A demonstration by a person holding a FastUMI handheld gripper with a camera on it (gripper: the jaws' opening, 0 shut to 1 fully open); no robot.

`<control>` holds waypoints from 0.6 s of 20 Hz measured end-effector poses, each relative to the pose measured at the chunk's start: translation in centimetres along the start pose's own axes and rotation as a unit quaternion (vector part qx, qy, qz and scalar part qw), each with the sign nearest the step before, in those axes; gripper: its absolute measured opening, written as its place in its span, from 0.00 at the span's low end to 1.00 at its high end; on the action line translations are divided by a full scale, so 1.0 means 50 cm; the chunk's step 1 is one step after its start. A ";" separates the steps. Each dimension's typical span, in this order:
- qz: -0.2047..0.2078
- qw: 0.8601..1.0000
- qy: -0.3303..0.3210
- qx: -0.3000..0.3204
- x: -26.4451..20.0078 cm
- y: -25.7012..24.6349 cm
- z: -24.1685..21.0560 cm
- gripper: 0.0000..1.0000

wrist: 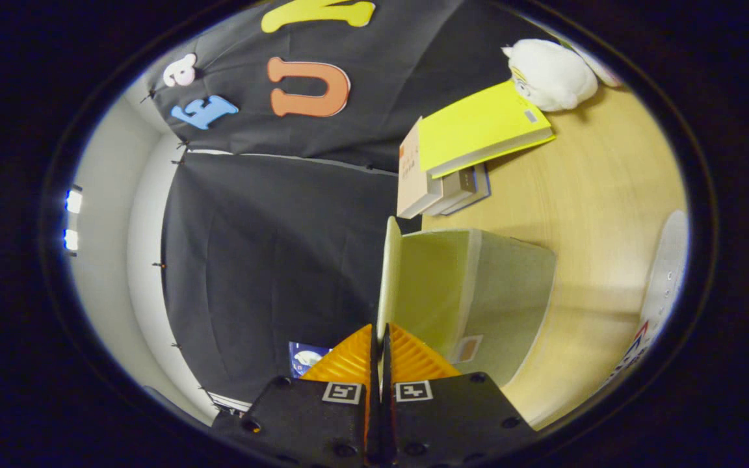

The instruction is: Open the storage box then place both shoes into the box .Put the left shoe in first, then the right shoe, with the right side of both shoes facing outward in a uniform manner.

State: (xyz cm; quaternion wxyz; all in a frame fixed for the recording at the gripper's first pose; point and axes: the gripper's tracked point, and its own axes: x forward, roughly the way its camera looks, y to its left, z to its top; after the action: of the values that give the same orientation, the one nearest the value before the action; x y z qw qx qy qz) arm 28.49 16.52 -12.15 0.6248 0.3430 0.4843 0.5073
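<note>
Claw [380, 338] pinched nearly shut, its orange fingers [348, 361] gripping the thin edge of the pale green storage box's lid [389, 279], box [504, 292] on the wooden worktop [608, 195] just beyond, white shoe [664, 273] past it.

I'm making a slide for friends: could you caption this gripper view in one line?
Gripper shut on the storage box's lid, lifting it open; books and a shoe lie on the table.
</note>
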 end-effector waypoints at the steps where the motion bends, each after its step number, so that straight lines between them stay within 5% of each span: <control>1: -0.008 1.000 -0.005 -0.009 0.004 0.023 0.006 0.05; 12: -0.035 0.992 -0.060 -0.102 0.187 0.244 0.021 0.06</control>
State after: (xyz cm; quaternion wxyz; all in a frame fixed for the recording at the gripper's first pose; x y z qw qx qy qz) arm 25.98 28.68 -2.99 0.7020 0.2902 0.4034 0.5102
